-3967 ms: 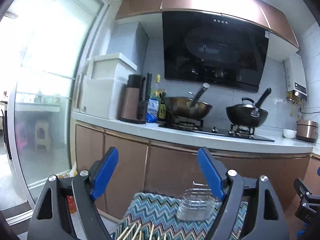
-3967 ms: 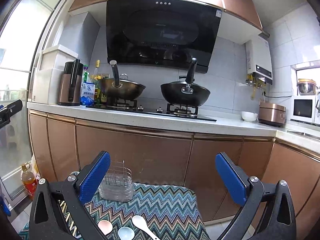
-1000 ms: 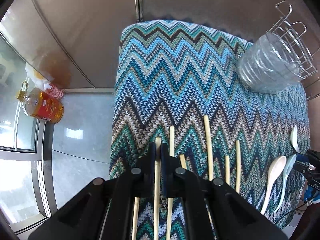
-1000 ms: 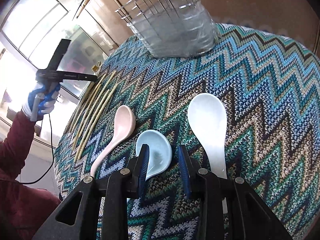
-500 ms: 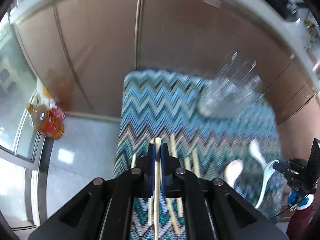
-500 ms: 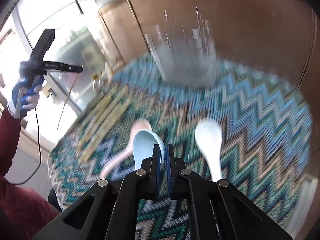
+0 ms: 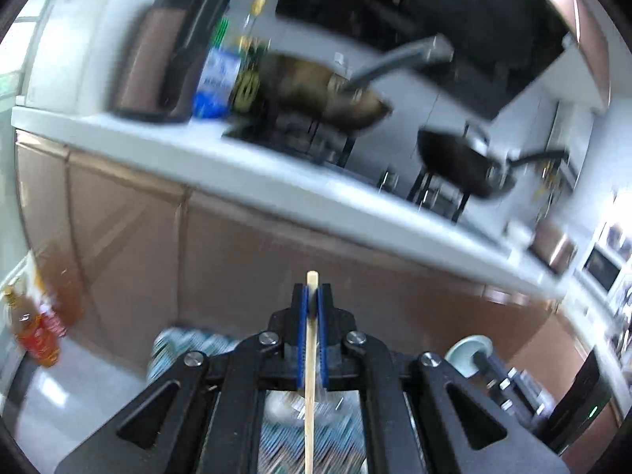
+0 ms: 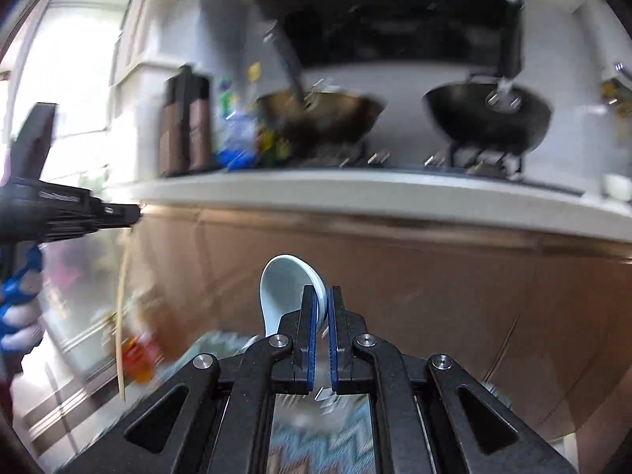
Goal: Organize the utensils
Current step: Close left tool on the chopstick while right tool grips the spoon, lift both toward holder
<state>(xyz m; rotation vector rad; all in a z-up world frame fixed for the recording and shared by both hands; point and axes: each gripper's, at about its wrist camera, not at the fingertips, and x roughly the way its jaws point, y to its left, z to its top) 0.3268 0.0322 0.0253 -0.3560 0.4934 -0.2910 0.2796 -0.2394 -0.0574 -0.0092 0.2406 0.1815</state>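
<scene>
Left gripper [image 7: 311,300]: black two-finger tool with blue pads, at the lower centre of the left wrist view; jaws clamped tight on a single pale wooden chopstick [image 7: 310,375].
Chopstick hold: the stick ran lengthwise between the pads, its blunt tip just above the fingertips and its shaft passing down out of the frame's bottom edge; held in line with the fingers, probably so it could be lowered end-first into a holder.
Right gripper [image 8: 322,304]: matching tool at the lower centre of the right wrist view; jaws closed on the edge of a pale blue ceramic soup spoon [image 8: 284,292].
Spoon hold: the bowl stood up and to the left of the fingertips; the pinch sat at the bowl's rim, the handle being hidden behind the tool.
Zigzag-patterned blue knitted cloth [image 7: 185,345]: a blurred strip low in the frame, beneath both tools, with neither utensil touching it.
Utensil holder: not clearly made out in either view.
Background: brown cabinet fronts [image 7: 130,213] and a white countertop [image 8: 355,189] with two woks filled the upper frame, blurred.
Stage, judged: both utensils lifted, carry to the holder pending.
</scene>
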